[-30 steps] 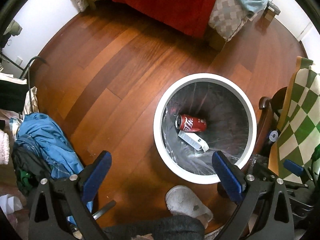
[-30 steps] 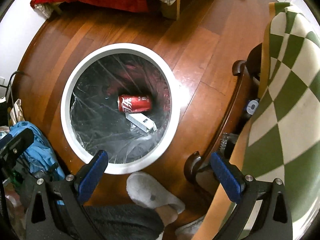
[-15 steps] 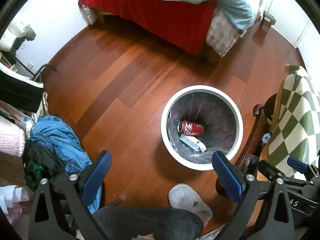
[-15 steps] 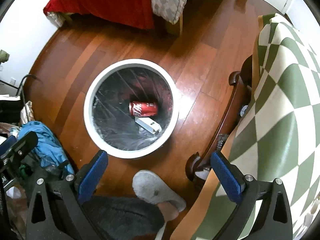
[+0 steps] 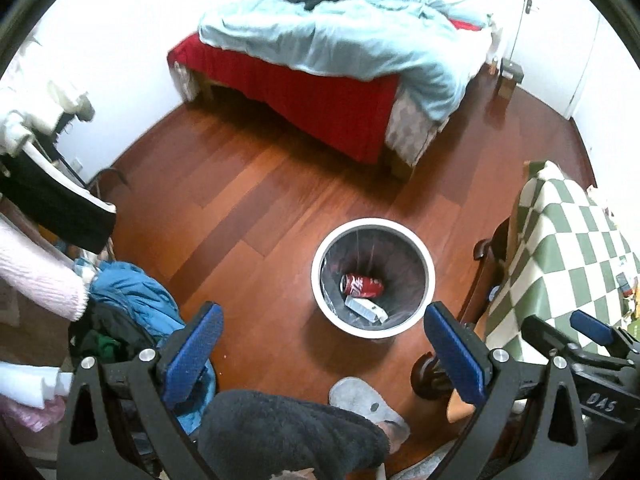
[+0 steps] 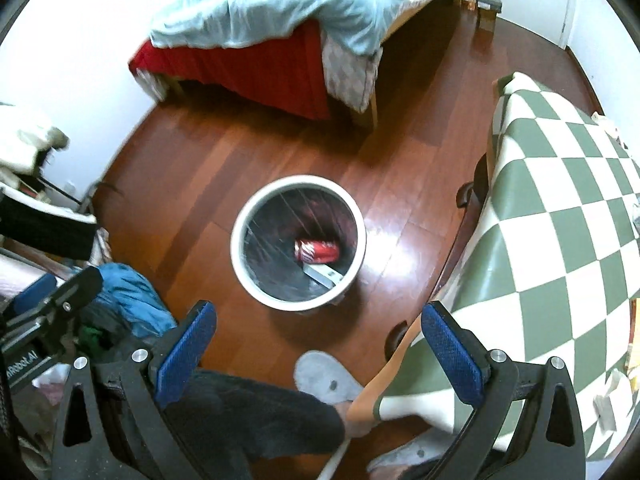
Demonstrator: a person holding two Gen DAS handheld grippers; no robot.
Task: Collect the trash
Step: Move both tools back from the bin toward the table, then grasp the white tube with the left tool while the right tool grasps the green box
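A white round trash bin [image 5: 428,268] [image 6: 240,264] with a clear liner stands on the wooden floor. Inside lie a red soda can [image 5: 362,285] [image 6: 317,251] and a small white carton [image 5: 366,309] [image 6: 324,274]. My left gripper [image 5: 322,350] is open and empty, held high above the floor, near side of the bin. My right gripper [image 6: 318,348] is open and empty, also high above the bin's near side. The right gripper shows at the lower right of the left wrist view [image 5: 576,340].
A bed [image 5: 340,52] with a light blue cover and red skirt stands beyond the bin. A table with a green checked cloth [image 6: 560,216] is on the right, a wooden chair beside it. A pile of blue clothes [image 5: 132,300] lies left. The person's slippered foot [image 6: 324,378] is below.
Both grippers have risen well away from the bin, which now looks much smaller. More of the bed and room has come into view. Both stay open and empty.
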